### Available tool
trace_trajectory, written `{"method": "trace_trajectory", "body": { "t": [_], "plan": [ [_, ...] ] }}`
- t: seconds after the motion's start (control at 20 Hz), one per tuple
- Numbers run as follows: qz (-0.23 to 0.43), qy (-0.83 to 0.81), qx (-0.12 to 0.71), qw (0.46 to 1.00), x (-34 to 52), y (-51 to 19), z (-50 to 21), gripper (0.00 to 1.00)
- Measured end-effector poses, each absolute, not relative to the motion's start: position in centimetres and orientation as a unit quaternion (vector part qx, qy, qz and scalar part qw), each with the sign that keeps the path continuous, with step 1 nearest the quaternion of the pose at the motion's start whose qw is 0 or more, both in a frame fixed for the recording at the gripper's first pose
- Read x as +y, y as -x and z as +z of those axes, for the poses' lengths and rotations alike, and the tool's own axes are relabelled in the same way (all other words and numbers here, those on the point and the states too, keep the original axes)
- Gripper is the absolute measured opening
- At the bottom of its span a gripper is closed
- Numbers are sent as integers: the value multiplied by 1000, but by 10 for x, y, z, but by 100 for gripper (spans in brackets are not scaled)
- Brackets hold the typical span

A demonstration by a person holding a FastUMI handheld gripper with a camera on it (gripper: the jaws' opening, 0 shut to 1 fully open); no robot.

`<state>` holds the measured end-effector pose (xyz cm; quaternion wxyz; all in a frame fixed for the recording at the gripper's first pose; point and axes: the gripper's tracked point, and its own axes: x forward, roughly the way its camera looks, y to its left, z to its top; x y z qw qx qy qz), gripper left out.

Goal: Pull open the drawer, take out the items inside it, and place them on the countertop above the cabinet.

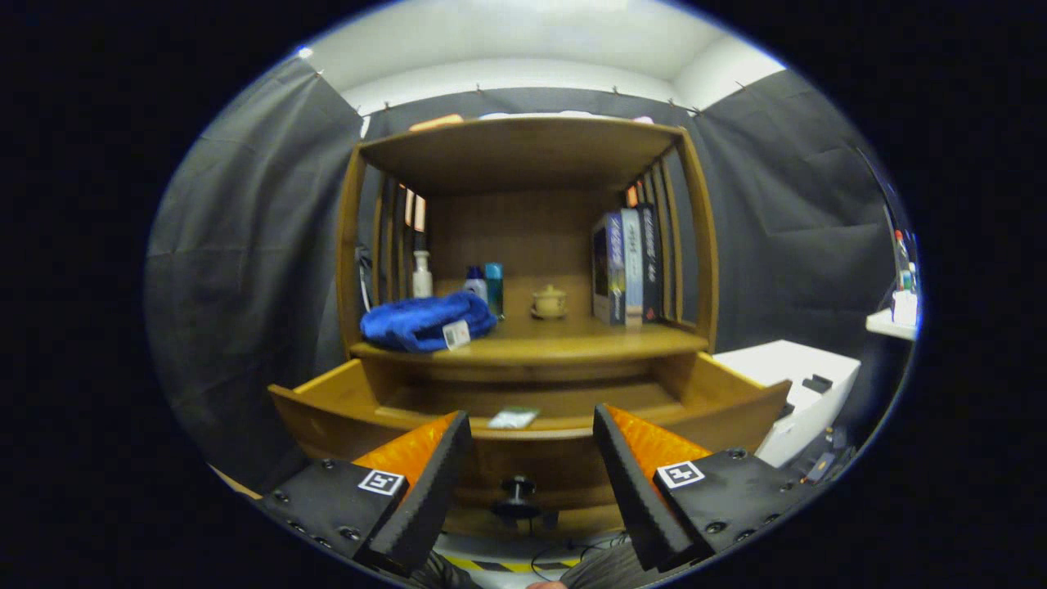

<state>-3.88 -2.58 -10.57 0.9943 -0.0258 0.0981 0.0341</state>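
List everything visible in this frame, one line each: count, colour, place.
cabinet: one, brown wood, straight ahead of the fingers
drawer: one, brown wood, pulled open below the countertop
drawer knob: one, dark, on the drawer front, between the fingers
small packet: one, pale with green, inside the drawer
blue cloth: one, on the countertop, left
bottles: three, white, white-blue and teal, behind the cloth
small lidded pot: one, beige, mid-countertop
books: several, upright, right of the pot
white box: one, right of the cabinet
gripper: one, fingers open, holding nothing

Gripper view, level, facing cabinet front, near open drawer, from slightly above
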Motion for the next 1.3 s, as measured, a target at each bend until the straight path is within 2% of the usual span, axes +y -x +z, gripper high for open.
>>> {"method": "trace_trajectory", "body": {
  "t": [0.2, 0.45, 0.7, 0.95, 1.15, 1.3],
  "plan": [
    [64, 66, 89, 992, -17, -10, -48, 97],
    [111, 54, 163, 979, 14, -61, -54, 98],
    [63, 15, 353, 933, 7, -78, -139, 99],
    [11, -50, 499, 865, -1, -81, -211, 97],
    [1, -63, 577, 815, -1, -73, -255, 97],
    [-3, -53, 595, 802, -1, -66, -270, 96]
  ]
}}
